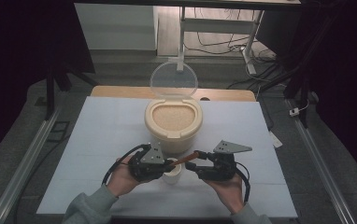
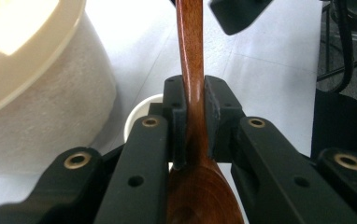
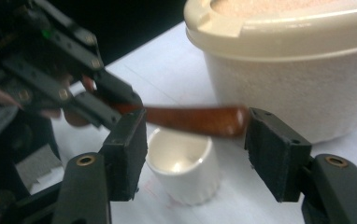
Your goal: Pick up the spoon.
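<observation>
My left gripper (image 1: 165,164) is shut on a brown wooden spoon (image 1: 186,158). In the left gripper view its pads (image 2: 179,116) clamp the spoon (image 2: 190,56) at the neck, with the bowl toward the camera and the handle running away. The right gripper (image 1: 196,159) stands open at the handle's end. In the right gripper view the handle (image 3: 190,120) lies level across the gap between the jaws, its tip at the right pad (image 3: 272,154), slightly blurred. Under the spoon stands a small white cup (image 1: 172,176), empty in the right gripper view (image 3: 183,172).
A beige tub (image 1: 173,122) full of pale grains stands just behind the cup, its clear lid (image 1: 173,80) tipped up at the back. All rest on a white sheet (image 1: 102,126) over the table. Metal rails run along both sides; a desk frame and cables lie beyond.
</observation>
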Motion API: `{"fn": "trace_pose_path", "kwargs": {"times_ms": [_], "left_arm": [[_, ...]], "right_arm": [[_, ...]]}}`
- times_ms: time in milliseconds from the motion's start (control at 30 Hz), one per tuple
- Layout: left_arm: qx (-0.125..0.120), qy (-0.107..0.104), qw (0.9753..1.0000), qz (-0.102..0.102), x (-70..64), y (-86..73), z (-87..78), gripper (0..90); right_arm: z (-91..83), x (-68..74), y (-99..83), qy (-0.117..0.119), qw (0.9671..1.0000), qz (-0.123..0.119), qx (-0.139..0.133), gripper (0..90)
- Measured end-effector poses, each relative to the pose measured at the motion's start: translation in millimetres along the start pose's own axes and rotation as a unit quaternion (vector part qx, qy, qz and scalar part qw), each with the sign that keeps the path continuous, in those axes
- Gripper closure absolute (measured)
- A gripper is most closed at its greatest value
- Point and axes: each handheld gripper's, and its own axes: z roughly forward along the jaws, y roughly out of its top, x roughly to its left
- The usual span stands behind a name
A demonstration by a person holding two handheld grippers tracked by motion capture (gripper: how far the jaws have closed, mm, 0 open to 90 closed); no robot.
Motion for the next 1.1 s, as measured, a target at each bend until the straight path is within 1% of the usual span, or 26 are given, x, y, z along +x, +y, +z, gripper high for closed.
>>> {"fn": "trace_pose_path", "kwargs": {"times_ms": [33, 67, 100, 133, 167, 200, 233, 367, 400, 467, 500, 533, 567, 633, 667, 700, 733, 767, 800, 833, 867, 900, 933, 967, 1000, 1100], "left_arm": [[0.000, 0.001, 1.0000, 0.002, -1.3, 0.5, 0.8, 78.8], [0.002, 0.001, 1.0000, 0.005, -2.5, 1.1, 1.6, 78.9], [0.004, 0.003, 1.0000, 0.007, -3.3, 1.4, 2.2, 78.9], [0.006, 0.006, 0.9999, 0.009, -4.1, 1.5, 2.6, 78.9], [0.006, 0.007, 0.9999, 0.010, -4.2, 1.4, 2.7, 78.9], [0.003, 0.009, 0.9999, 0.008, -4.2, 1.4, 2.4, 79.0], [0.000, 0.011, 0.9999, 0.008, -4.2, 1.4, 1.8, 79.0], [-0.012, 0.020, 0.9997, 0.004, -3.9, 1.4, -1.2, 79.1], [-0.012, 0.021, 0.9997, 0.004, -3.6, 1.2, -1.7, 79.1], [-0.011, 0.020, 0.9997, 0.003, -3.2, 1.1, -1.6, 79.1], [-0.005, 0.016, 0.9998, 0.007, -4.1, 1.4, 0.0, 79.1], [-0.005, 0.016, 0.9998, 0.007, -4.1, 1.4, 0.0, 79.2], [-0.002, 0.019, 0.9998, 0.010, -5.7, 1.5, 1.7, 79.2], [0.001, 0.021, 0.9997, 0.012, -6.8, 1.7, 3.5, 79.2], [0.003, 0.021, 0.9997, 0.013, -6.3, 1.7, 3.5, 79.2], [0.003, 0.021, 0.9997, 0.012, -6.0, 1.5, 3.6, 79.2], [0.005, 0.022, 0.9997, 0.012, -5.7, 1.3, 3.8, 79.3], [0.008, 0.021, 0.9996, 0.015, -5.4, 1.2, 3.8, 79.3], [0.007, 0.020, 0.9997, 0.013, -5.7, 1.1, 4.5, 79.4], [0.009, 0.019, 0.9997, 0.014, -6.0, 1.2, 4.8, 79.4], [0.010, 0.018, 0.9997, 0.015, -6.4, 1.3, 5.1, 79.4], [0.010, 0.016, 0.9997, 0.015, -6.5, 1.3, 5.1, 79.4], [0.009, 0.015, 0.9997, 0.015, -6.4, 1.4, 4.5, 79.4], [0.009, 0.016, 0.9997, 0.015, -6.4, 1.3, 3.7, 79.5], [0.008, 0.017, 0.9997, 0.016, -6.2, 1.1, 2.7, 79.5], [0.006, 0.015, 0.9997, 0.019, -6.5, 0.9, 0.5, 79.6]], "right_arm": [[0.0, 0.0, 0.0, 0.000, 1.0000, 0.000, 0.000, 40.9], [1.4, 2.0, 1.1, 0.006, 0.9999, 0.009, -0.006, 42.4], [1.4, 2.0, 1.1, 0.006, 0.9999, 0.009, -0.006, 42.4], [1.3, 3.7, 1.5, -0.002, 0.9999, 0.009, -0.010, 45.4], [1.3, 3.7, 1.5, -0.002, 0.9999, 0.009, -0.010, 45.4], [0.2, 3.3, 1.4, -0.004, 0.9996, 0.021, -0.018, 48.3], [-0.1, 2.4, 1.1, -0.002, 0.9994, 0.029, -0.020, 48.6], [0.6, 0.9, -0.7, -0.010, 0.9990, 0.039, -0.018, 48.5], [2.0, -0.3, -2.1, -0.001, 0.9985, 0.052, -0.017, 48.5], [3.9, 0.0, -2.7, -0.002, 0.9985, 0.054, -0.014, 49.6], [4.1, 0.0, -2.9, 0.003, 0.9984, 0.054, -0.014, 50.4], [4.1, 0.0, -2.9, 0.003, 0.9984, 0.054, -0.014, 50.4], [3.7, 1.1, -2.8, 0.005, 0.9983, 0.054, -0.023, 51.1], [3.0, 1.1, -2.5, 0.006, 0.9982, 0.054, -0.025, 52.4], [1.6, 0.5, -2.4, 0.013, 0.9976, 0.062, -0.030, 56.9], [1.6, 0.5, -2.4, 0.013, 0.9976, 0.062, -0.030, 56.9], [0.2, -0.1, -2.1, 0.025, 0.9966, 0.068, -0.039, 61.9], [0.2, -0.1, -2.1, 0.025, 0.9966, 0.068, -0.039, 61.9], [-1.3, 0.2, -1.1, 0.035, 0.9957, 0.070, -0.049, 67.0], [-2.1, 0.8, -0.5, 0.043, 0.9950, 0.071, -0.055, 69.8], [-2.1, 0.8, -0.5, 0.043, 0.9950, 0.071, -0.055, 69.8], [-3.3, 1.8, 1.3, 0.061, 0.9936, 0.066, -0.069, 74.3], [-3.3, 1.8, 1.3, 0.061, 0.9936, 0.066, -0.069, 74.3], [-3.4, 2.5, 1.7, 0.070, 0.9925, 0.063, -0.078, 76.4], [-3.1, 3.9, 2.4, 0.086, 0.9907, 0.061, -0.087, 79.2], [-3.0, 4.9, 2.9, 0.103, 0.9880, 0.063, -0.096, 81.9]]}}
